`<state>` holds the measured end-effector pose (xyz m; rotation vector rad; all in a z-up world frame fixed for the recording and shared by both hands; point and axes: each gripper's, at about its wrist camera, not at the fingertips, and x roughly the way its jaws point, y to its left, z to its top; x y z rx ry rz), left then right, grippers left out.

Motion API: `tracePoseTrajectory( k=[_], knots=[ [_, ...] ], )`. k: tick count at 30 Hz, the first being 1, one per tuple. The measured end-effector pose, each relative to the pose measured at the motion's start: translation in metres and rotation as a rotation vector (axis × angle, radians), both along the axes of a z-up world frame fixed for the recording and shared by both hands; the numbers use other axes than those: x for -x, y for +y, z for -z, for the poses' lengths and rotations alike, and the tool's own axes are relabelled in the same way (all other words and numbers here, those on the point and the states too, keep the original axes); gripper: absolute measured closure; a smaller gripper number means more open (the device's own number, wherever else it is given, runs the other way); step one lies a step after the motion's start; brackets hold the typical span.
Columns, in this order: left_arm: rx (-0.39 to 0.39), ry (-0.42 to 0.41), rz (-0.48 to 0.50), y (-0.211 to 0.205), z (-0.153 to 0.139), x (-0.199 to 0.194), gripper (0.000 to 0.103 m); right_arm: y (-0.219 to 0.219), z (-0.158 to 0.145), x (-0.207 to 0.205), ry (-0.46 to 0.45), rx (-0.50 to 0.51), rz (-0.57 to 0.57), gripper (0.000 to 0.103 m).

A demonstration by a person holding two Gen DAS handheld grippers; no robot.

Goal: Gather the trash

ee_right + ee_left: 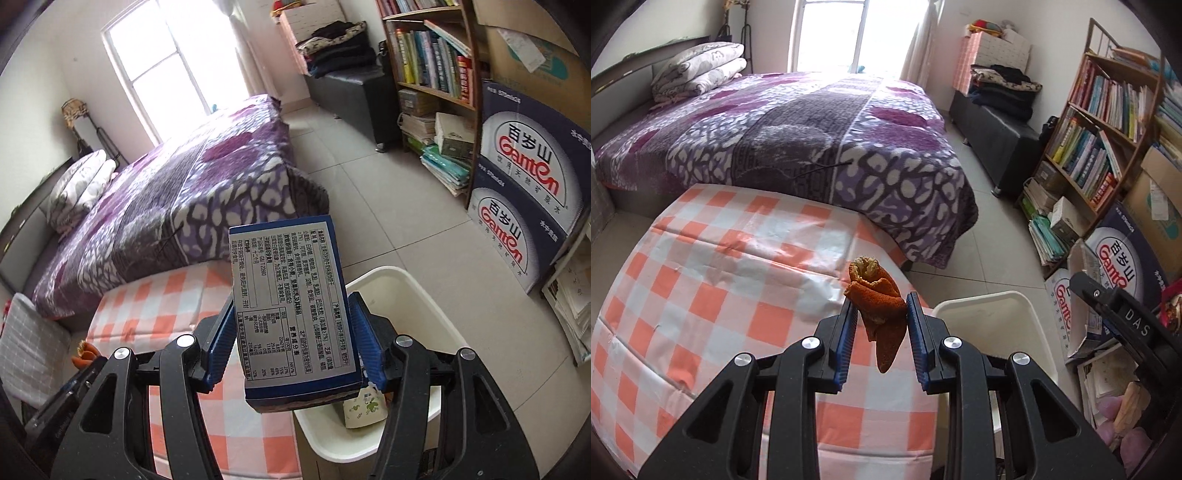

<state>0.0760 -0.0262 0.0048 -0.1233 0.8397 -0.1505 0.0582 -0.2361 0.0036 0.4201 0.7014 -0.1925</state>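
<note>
My left gripper (880, 314) is shut on a curled orange peel (877, 306) and holds it above the right edge of the checkered table (701, 295). My right gripper (291, 321) is shut on a blue snack box (291, 310) with a white printed label, held over the near rim of the white bin (424, 306). The bin also shows in the left wrist view (993, 314), just right of the peel. A small printed wrapper (364, 408) lies inside the bin. The right gripper's body shows at the right of the left wrist view (1123, 314).
A bed with a purple blanket (798, 133) stands beyond the table. A bookshelf (1108, 122) and stacked water cartons (524, 184) line the right wall. Papers and books lie on the floor by the bin (1108, 376). A grey cushion (29, 347) sits left of the table.
</note>
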Motion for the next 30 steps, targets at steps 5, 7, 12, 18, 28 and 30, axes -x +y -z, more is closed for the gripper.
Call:
tracePoseTrajectory(
  k=[5,7,12,18,28,30],
  knots=[
    [-0.012,0.024,0.086,-0.051,0.007,-0.007,0.075,-0.041,-0.013,0.016,-0.054,-0.052,0.131,0.013],
    [-0.014,0.036,0.113,-0.069,0.010,-0.009,0.075,-0.055,-0.014,0.021,-0.058,-0.081,0.158,0.011],
    [0.014,0.068,0.186,-0.106,0.015,-0.018,0.072,-0.087,-0.016,0.032,-0.082,-0.152,0.227,0.009],
    [0.030,0.020,0.225,-0.124,0.010,-0.014,0.035,-0.101,-0.019,0.046,-0.161,-0.180,0.282,0.008],
    [-0.140,-0.220,0.064,-0.051,-0.022,0.035,0.016,-0.046,-0.036,0.063,-0.307,-0.008,0.264,0.007],
    [-0.208,-0.369,-0.019,-0.025,-0.039,0.060,0.007,-0.024,-0.043,0.072,-0.344,0.071,0.263,0.007]
  ],
)
